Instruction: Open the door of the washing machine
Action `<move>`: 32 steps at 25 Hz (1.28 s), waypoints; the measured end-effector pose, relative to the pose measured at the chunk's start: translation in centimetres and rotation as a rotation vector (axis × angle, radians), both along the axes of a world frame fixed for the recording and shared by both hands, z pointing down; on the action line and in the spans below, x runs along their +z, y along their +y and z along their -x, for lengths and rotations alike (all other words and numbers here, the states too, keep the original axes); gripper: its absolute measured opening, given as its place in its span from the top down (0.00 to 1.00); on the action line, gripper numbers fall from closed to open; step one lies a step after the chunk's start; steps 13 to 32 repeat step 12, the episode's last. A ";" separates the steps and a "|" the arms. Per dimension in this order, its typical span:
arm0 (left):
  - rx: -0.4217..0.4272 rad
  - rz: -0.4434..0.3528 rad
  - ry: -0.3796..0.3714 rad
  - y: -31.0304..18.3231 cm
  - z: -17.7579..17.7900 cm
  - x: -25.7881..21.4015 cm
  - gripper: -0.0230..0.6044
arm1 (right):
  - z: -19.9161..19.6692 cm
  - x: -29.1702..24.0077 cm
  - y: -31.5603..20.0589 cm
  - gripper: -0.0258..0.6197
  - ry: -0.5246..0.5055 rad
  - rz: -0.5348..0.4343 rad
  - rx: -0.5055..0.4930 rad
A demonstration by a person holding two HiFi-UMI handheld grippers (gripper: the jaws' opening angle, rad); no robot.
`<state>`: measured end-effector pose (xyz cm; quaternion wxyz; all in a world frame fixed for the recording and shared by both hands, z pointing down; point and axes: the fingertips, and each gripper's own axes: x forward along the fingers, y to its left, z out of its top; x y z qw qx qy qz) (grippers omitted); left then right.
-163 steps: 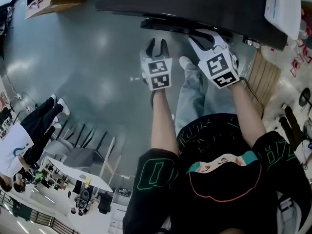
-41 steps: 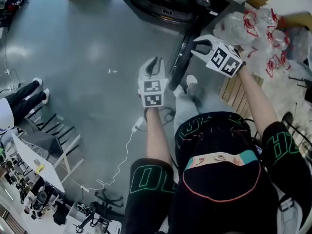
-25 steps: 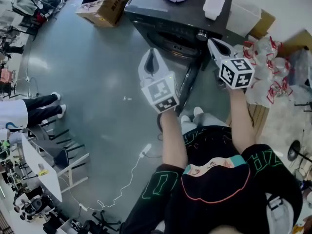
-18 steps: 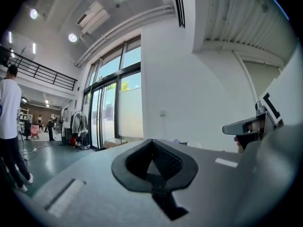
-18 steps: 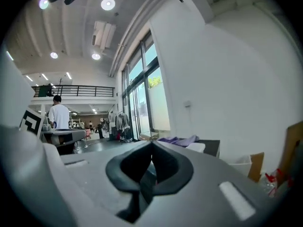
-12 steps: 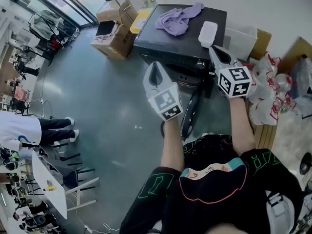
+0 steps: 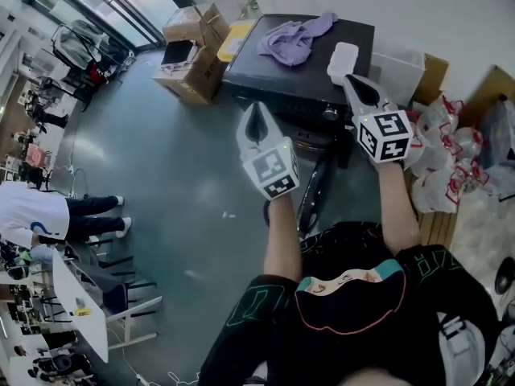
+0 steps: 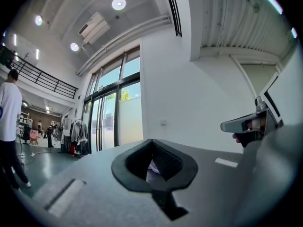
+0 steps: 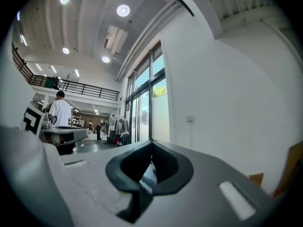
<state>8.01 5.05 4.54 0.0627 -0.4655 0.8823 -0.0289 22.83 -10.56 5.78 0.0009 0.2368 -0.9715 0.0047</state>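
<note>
The dark washing machine (image 7: 257, 71) stands at the top middle of the head view. Its round door (image 7: 315, 190) hangs swung open, edge-on, between my two arms. My left gripper (image 7: 257, 111) is raised in front of the machine's front left, jaws shut with nothing in them. My right gripper (image 7: 352, 82) is held over the machine's front right corner, also shut and empty. In the left gripper view the closed jaws (image 8: 154, 167) point level at a white wall and tall windows. The right gripper view shows its closed jaws (image 9: 149, 169) the same way.
A purple cloth (image 7: 293, 38) and a white box (image 7: 342, 57) lie on the machine's top. Cardboard boxes (image 7: 191, 53) stand to its left. A white bin (image 7: 397, 67) and plastic bags (image 7: 451, 147) are at its right. A person (image 7: 40, 215) stands far left beside chairs (image 7: 121, 288).
Both grippers have risen from the height of the open door to the machine's top, and they stay shut. The door stays open. The view has tilted up over the machine's top.
</note>
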 end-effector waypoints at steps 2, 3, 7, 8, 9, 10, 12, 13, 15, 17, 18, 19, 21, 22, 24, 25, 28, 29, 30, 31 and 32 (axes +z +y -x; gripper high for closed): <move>0.000 0.002 0.010 0.1 0.2 0.1 0.95 | 0.3 -0.2 0.2 0.96 0.000 -0.006 -0.007; 0.000 0.004 0.011 0.0 0.2 0.1 0.95 | 0.4 -0.3 0.2 0.96 0.001 -0.008 -0.009; 0.003 0.005 0.008 -0.6 0.1 0.5 0.95 | 0.7 0.1 -0.2 0.96 0.015 -0.034 -0.008; 0.003 0.006 0.007 -0.8 0.1 0.6 0.95 | 0.8 0.2 -0.3 0.96 0.018 -0.040 -0.010; 0.003 0.008 0.007 -1.0 0.1 0.7 0.95 | 0.8 0.2 -0.4 0.96 0.019 -0.044 -0.012; 0.004 0.010 0.007 -1.1 0.2 0.9 0.95 | 0.9 0.2 -0.4 0.96 0.019 -0.047 -0.016; 0.003 0.012 0.009 -1.4 0.2 1.0 0.95 | 1.1 0.1 -0.6 0.96 0.018 -0.052 -0.022; 0.003 0.012 0.009 -1.4 0.2 1.0 0.95 | 1.1 0.1 -0.6 0.96 0.018 -0.052 -0.022; 0.003 0.012 0.009 -1.4 0.2 1.0 0.95 | 1.1 0.1 -0.6 0.96 0.018 -0.052 -0.022; 0.003 0.012 0.009 -1.4 0.2 1.0 0.95 | 1.1 0.1 -0.6 0.96 0.018 -0.052 -0.022; 0.003 0.012 0.009 -1.4 0.2 1.0 0.95 | 1.1 0.1 -0.6 0.96 0.018 -0.052 -0.022; 0.003 0.012 0.009 -1.4 0.2 1.0 0.95 | 1.1 0.1 -0.6 0.96 0.018 -0.052 -0.022; 0.003 0.012 0.009 -1.4 0.2 1.0 0.95 | 1.1 0.1 -0.6 0.96 0.018 -0.052 -0.022; 0.003 0.012 0.009 -1.4 0.2 1.0 0.95 | 1.1 0.1 -0.6 0.96 0.018 -0.052 -0.022; 0.003 0.012 0.009 -1.4 0.2 1.0 0.95 | 1.1 0.1 -0.6 0.96 0.018 -0.052 -0.022; 0.003 0.012 0.009 -1.4 0.2 1.0 0.95 | 1.1 0.1 -0.6 0.96 0.018 -0.052 -0.022; 0.003 0.012 0.009 -1.4 0.2 1.0 0.95 | 1.1 0.1 -0.6 0.96 0.018 -0.052 -0.022; 0.003 0.012 0.009 -1.4 0.2 1.0 0.95 | 1.1 0.1 -0.6 0.96 0.018 -0.052 -0.022; 0.003 0.012 0.009 -1.4 0.2 1.0 0.95 | 1.1 0.1 -0.6 0.96 0.018 -0.052 -0.022; 0.003 0.012 0.009 -1.4 0.2 1.0 0.95 | 1.1 0.1 -0.6 0.96 0.018 -0.052 -0.022; 0.003 0.012 0.009 -1.4 0.2 1.0 0.95 | 1.1 0.1 -0.6 0.96 0.018 -0.052 -0.022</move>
